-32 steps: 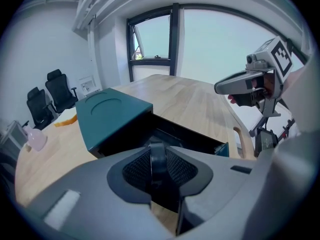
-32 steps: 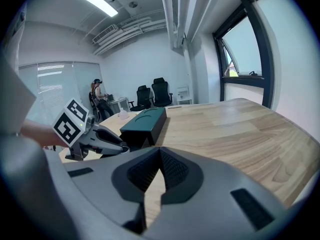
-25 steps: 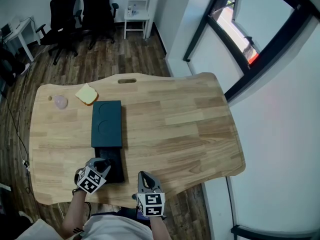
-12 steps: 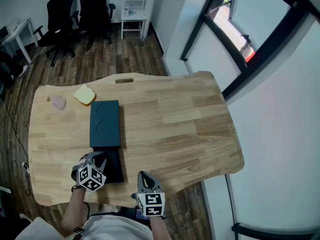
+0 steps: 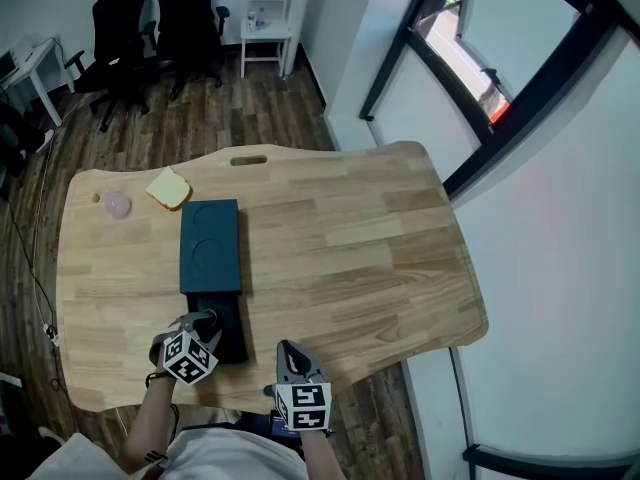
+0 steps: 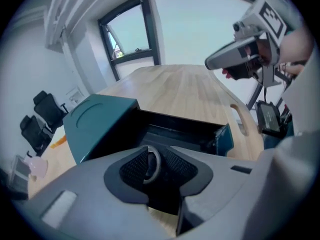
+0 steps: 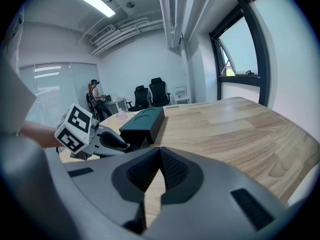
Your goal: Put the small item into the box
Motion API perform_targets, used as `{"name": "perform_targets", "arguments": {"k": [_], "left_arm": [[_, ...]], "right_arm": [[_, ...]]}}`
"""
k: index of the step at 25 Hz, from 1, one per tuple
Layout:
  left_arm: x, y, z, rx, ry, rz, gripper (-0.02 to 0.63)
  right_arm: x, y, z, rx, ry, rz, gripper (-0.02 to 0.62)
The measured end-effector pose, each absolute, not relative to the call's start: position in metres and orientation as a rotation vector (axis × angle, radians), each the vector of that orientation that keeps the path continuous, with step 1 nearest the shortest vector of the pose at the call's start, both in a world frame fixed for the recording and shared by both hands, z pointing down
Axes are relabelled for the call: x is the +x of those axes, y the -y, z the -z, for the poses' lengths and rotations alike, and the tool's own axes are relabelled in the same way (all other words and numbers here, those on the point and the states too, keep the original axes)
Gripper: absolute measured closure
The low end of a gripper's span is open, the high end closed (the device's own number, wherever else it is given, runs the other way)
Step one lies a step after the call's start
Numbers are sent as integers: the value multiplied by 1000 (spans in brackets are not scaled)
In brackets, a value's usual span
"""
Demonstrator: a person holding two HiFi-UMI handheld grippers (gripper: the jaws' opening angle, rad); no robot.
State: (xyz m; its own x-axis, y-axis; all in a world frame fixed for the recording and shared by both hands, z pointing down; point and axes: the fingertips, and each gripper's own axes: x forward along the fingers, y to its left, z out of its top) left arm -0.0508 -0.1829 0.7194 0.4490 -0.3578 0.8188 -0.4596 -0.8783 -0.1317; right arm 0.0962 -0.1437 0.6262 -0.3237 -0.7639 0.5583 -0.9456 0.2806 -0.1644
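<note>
A dark teal box lies at the table's left, its lid [image 5: 210, 251] flat on the wood and its black open base [image 5: 226, 330] nearer me. My left gripper [image 5: 203, 320] hovers at the base's near left corner. In the left gripper view its pads [image 6: 131, 170] are shut on a thin grey ring [image 6: 152, 163], held edge-on, with the box's dark inside [image 6: 181, 133] just beyond the tips. My right gripper [image 5: 288, 351] sits at the table's near edge, right of the box; its jaws [image 7: 159, 170] are shut with nothing between them.
A slice of bread [image 5: 169, 188] and a pale pink item [image 5: 118, 205] lie at the far left of the wooden table [image 5: 360, 258]. A handle slot [image 5: 248, 160] is cut near the far edge. Office chairs [image 5: 150, 18] stand on the floor beyond.
My left gripper has shifted slightly, a little left and then back to the right, staying at the box's near end with the ring. The right gripper has not moved.
</note>
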Motion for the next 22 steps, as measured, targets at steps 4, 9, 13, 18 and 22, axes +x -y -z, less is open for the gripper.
{"name": "perform_targets", "arguments": {"k": [4, 9, 13, 18, 22], "left_arm": [[-49, 193, -706, 2542, 794, -1129, 491], [-55, 205, -675, 2471, 886, -809, 471], [-63, 211, -649, 2436, 968, -634, 472], [-77, 214, -610, 2447, 1126, -472, 604], [-77, 209, -579, 2536, 1228, -467, 604]], "right_arm": [[93, 142, -628, 1538, 2185, -679, 592], [89, 147, -620, 1555, 2202, -662, 591], [85, 151, -606, 1579, 2225, -640, 591], [74, 160, -582, 1610, 2278, -568, 592], [63, 163, -558, 1628, 2342, -501, 591]]}}
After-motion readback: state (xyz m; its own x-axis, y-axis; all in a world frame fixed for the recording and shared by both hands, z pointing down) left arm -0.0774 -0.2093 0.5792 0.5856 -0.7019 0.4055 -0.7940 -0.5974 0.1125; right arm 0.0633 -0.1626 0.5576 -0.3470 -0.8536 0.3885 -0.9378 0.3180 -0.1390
